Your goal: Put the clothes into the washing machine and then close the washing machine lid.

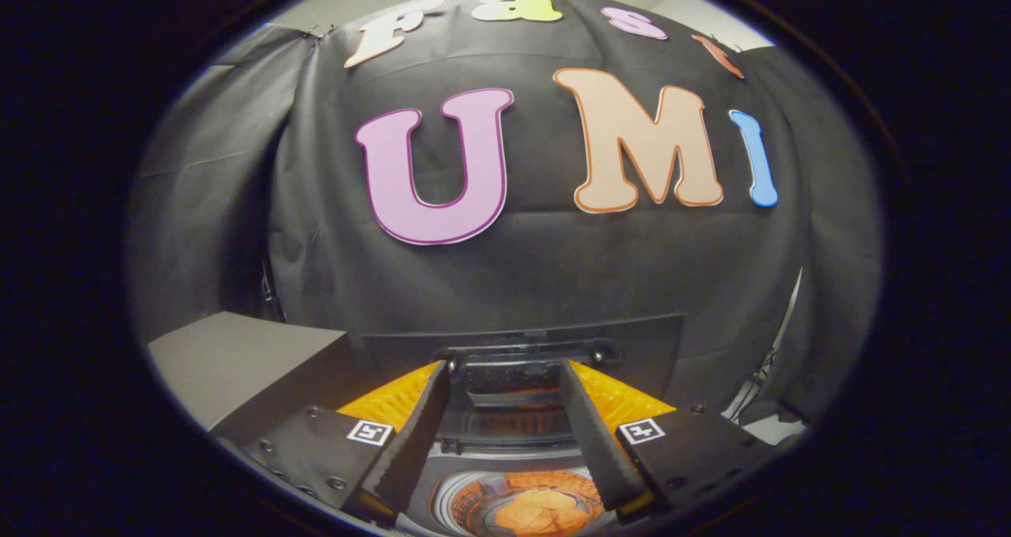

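One washing machine (513,442) sits below my tongs (509,442), its lid (521,339) standing upright at the back edge, and one orange bundle of clothes (545,513) lies in the drum (474,505), seen between the two fingers (411,442). Tongs are open with a wide gap, gripping nothing, hovering above the tub opening. By my reading the loading step looks done, since I count one garment heap inside and none outside, though I cannot tell how many pieces it holds; closing the lid is left.
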A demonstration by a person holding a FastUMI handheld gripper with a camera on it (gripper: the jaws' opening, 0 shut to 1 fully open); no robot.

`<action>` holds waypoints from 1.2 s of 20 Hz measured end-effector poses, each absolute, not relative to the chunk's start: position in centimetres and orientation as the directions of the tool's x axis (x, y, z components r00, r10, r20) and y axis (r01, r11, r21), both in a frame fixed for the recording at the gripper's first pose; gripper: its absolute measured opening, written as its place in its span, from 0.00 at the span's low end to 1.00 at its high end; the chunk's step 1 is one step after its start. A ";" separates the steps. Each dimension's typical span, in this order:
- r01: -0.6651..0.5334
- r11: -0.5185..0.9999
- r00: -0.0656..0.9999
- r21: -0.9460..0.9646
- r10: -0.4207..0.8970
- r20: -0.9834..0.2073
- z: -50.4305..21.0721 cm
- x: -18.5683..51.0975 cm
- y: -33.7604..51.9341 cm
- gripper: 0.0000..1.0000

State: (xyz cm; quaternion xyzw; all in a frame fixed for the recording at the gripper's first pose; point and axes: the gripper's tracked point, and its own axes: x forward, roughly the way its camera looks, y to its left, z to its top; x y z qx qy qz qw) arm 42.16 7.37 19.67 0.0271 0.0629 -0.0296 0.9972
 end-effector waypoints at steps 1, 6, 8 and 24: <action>0.067 0.996 0.991 0.056 -0.060 -0.118 20.0 43.2 7.5 0.88; 0.092 0.993 0.993 0.078 -0.086 -0.080 21.4 49.2 7.7 0.88; 0.109 0.991 0.991 0.074 -0.103 -0.084 21.0 51.1 7.4 0.88; 0.109 0.994 0.987 -0.031 -0.112 -0.119 18.4 45.0 7.4 0.89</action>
